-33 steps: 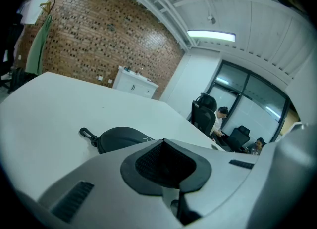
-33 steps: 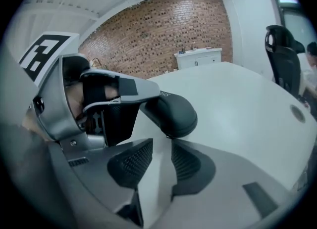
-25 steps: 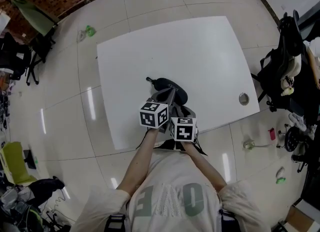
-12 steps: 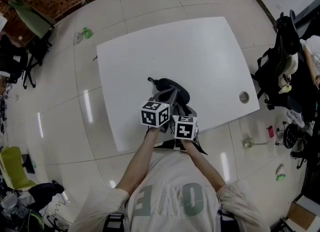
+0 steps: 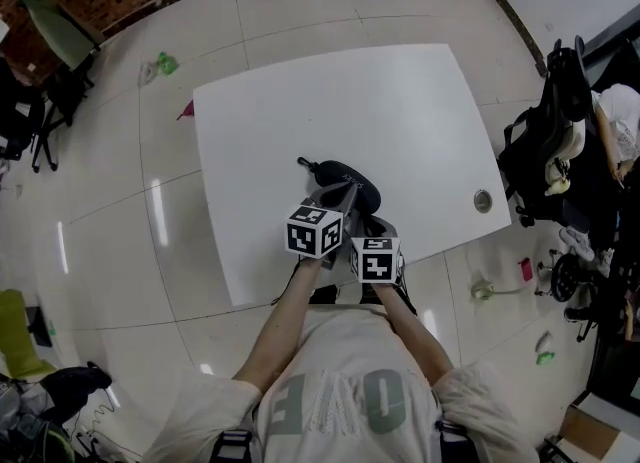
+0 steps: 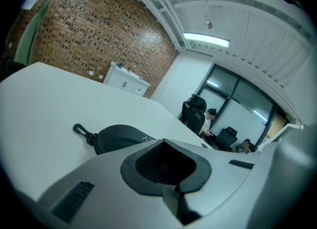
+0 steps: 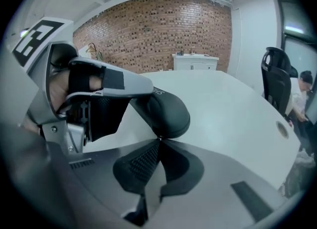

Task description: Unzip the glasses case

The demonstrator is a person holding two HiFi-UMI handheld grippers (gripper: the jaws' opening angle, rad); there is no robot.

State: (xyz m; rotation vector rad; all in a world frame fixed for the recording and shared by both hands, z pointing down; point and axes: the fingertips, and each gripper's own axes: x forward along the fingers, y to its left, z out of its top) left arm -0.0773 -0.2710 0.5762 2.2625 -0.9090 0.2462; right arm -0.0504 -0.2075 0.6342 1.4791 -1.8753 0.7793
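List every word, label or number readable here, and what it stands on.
"O", "E": large letters on the person's shirt; the rest is creased, unreadable.
Glasses case: small white print, too blurred to read.
Marker cubes: square patterns only, no words.

The only lettering I could partly read was on my own shirt (image 5: 345,401). Big pale capitals ran across the chest, seen from above, with an O and an E fairly clear toward the right and an E-like shape at the left. The whole word I couldn't make out. The glasses case (image 7: 166,112) carried a short line of small white print near its top edge, too small and slanted for me to read.
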